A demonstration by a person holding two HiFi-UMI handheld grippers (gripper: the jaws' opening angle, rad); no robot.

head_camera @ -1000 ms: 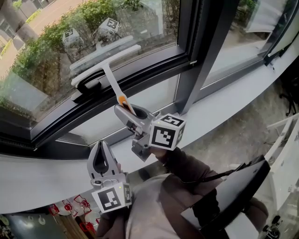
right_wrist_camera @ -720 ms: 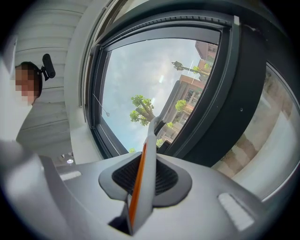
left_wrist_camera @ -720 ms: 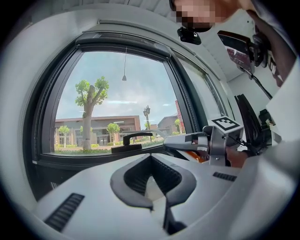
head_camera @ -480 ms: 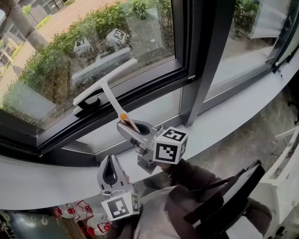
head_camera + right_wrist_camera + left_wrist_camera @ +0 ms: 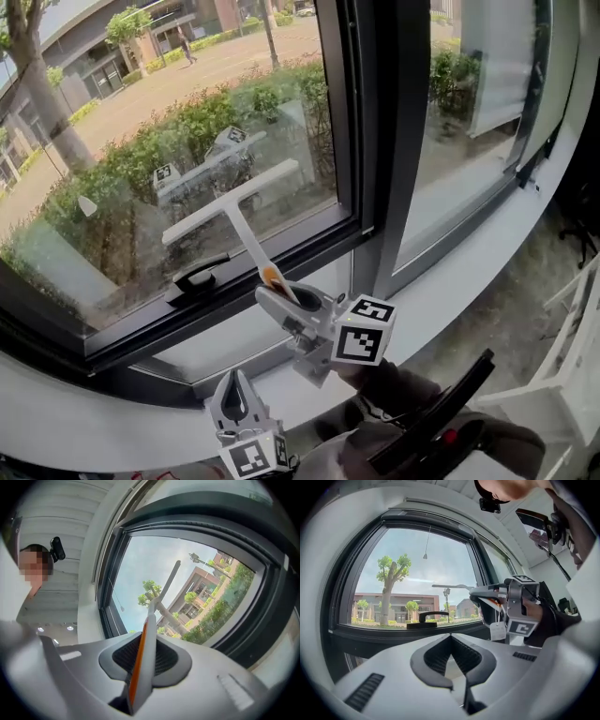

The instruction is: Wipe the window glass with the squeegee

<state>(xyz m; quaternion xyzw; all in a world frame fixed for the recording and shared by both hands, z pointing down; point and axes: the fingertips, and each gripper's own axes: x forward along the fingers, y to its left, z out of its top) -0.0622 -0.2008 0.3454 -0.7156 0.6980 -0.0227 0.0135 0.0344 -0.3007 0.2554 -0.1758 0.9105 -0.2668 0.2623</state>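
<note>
We hold our right gripper (image 5: 283, 300) raised and tilted toward the window glass (image 5: 122, 131). Its fingers are clamped on the handle of the squeegee (image 5: 234, 208), whose blade lies against the pane. Our left gripper (image 5: 234, 392) hangs low by the sill (image 5: 84, 412), its fingers closed on nothing.

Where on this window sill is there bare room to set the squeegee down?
Bare sill runs right of the dark post, below the right pane, and at far left. The middle is crowded: right claw holding the squeegee, left claw below it, window handle.
</note>
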